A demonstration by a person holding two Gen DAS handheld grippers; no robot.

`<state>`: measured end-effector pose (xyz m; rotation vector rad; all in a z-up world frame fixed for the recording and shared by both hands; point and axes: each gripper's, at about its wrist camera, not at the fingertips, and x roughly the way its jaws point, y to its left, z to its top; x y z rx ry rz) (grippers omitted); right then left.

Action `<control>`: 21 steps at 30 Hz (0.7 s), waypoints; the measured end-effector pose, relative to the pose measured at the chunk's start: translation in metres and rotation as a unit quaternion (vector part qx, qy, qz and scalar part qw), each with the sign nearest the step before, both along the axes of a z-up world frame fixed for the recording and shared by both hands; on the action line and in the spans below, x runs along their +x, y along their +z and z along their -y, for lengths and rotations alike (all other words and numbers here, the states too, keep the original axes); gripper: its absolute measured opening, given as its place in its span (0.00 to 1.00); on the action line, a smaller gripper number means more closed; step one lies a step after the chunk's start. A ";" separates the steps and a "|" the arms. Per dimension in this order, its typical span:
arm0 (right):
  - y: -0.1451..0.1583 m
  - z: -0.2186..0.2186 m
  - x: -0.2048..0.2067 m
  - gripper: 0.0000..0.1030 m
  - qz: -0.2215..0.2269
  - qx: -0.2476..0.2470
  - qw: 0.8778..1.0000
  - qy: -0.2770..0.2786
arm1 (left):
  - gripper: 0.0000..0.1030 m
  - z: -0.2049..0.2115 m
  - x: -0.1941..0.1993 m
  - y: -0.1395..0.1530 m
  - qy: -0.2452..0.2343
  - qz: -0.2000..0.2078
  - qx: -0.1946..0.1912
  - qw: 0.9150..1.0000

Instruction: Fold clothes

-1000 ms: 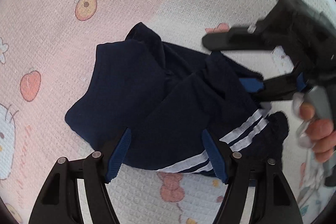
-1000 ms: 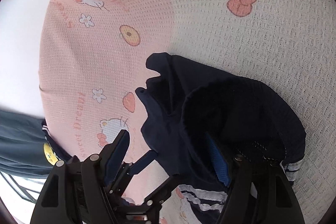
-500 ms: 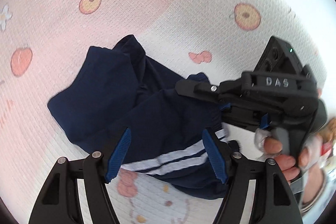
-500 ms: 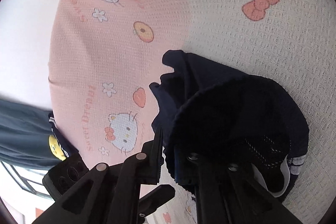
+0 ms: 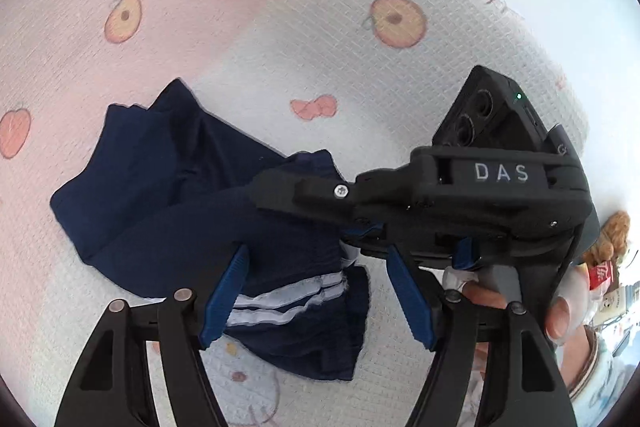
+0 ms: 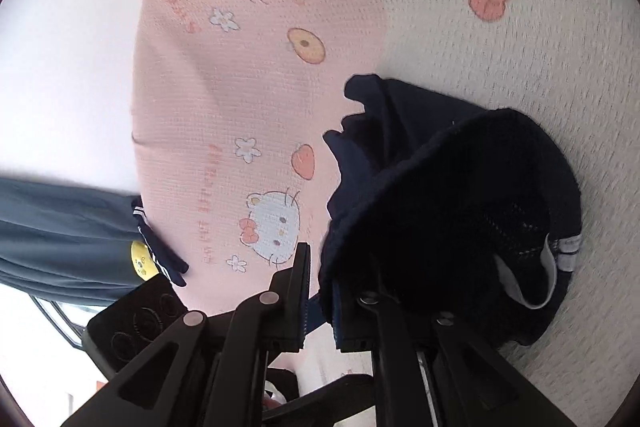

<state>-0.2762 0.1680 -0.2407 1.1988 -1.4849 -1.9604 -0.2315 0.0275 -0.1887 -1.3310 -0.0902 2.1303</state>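
Note:
Navy shorts (image 5: 168, 187) with white side stripes lie crumpled on the blanket. My left gripper (image 5: 318, 297) hovers open above the striped hem, its blue pads apart and touching no cloth. My right gripper (image 5: 272, 195) reaches in from the right of the left wrist view and is shut on an edge of the shorts. In the right wrist view that gripper (image 6: 320, 295) pinches dark fabric between its fingers. The shorts (image 6: 440, 187) bulge up from it, with a white lining and stripes showing at the right. A hand (image 5: 560, 315) holds the right gripper's handle.
The pink and white cartoon-print blanket (image 5: 280, 27) covers the whole surface, and its far edge meets a pale wall (image 6: 72, 47). A grey-blue garment (image 6: 60, 227) with a yellow badge lies past the left edge. A brown soft toy (image 5: 608, 235) sits at the far right.
My right gripper has shut on the shorts' edge and raised it slightly, bunching the cloth. The left gripper has risen and tilted, staying open, so the shorts sit lower and smaller in its view.

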 end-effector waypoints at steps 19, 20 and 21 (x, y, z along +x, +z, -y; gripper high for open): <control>0.002 -0.006 0.014 0.08 -0.005 -0.010 1.000 0.009 | 0.68 -0.019 0.004 -0.019 0.090 0.010 -0.075 0.993; 0.001 -0.007 0.015 0.08 -0.007 -0.015 1.000 0.010 | 0.68 -0.020 0.004 -0.021 0.098 0.011 -0.079 0.992; 0.001 -0.009 0.016 0.08 -0.009 -0.018 1.000 0.010 | 0.67 -0.021 0.004 -0.023 0.106 0.012 -0.083 0.991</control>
